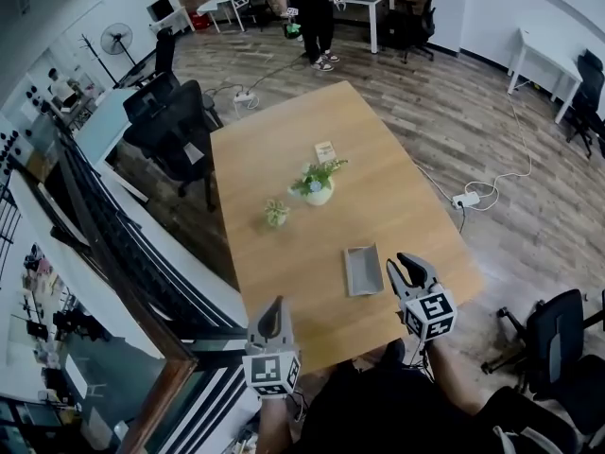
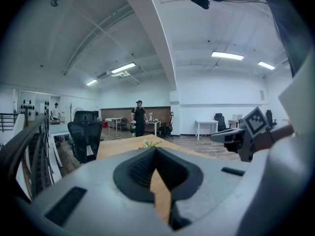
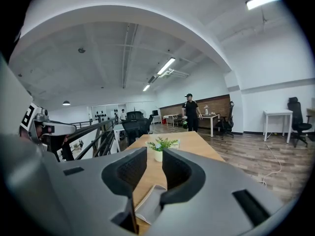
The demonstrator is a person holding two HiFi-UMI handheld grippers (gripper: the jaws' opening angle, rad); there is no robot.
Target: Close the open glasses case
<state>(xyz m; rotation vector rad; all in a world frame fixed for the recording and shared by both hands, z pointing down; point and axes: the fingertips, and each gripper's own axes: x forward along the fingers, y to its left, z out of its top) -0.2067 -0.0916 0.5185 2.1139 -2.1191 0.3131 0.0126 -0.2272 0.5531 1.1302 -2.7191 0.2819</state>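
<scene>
The grey glasses case (image 1: pixel 362 270) lies open on the wooden table (image 1: pixel 284 159), near its front edge. My right gripper (image 1: pixel 405 265) hovers just right of the case with its jaws apart and nothing between them. In the right gripper view the case (image 3: pixel 147 204) shows low between and under the open jaws (image 3: pixel 154 154). My left gripper (image 1: pixel 275 304) is at the table's front edge, left of the case and well apart from it. Its jaws (image 2: pixel 156 149) meet at the tips and hold nothing.
A white-potted plant (image 1: pixel 319 183) and a smaller plant (image 1: pixel 276 214) stand mid-table, with a small card (image 1: pixel 325 150) behind them. Black office chairs (image 1: pixel 170 121) stand left of the table. A person (image 1: pixel 312 12) stands far back. A railing (image 1: pixel 113 244) runs along the left.
</scene>
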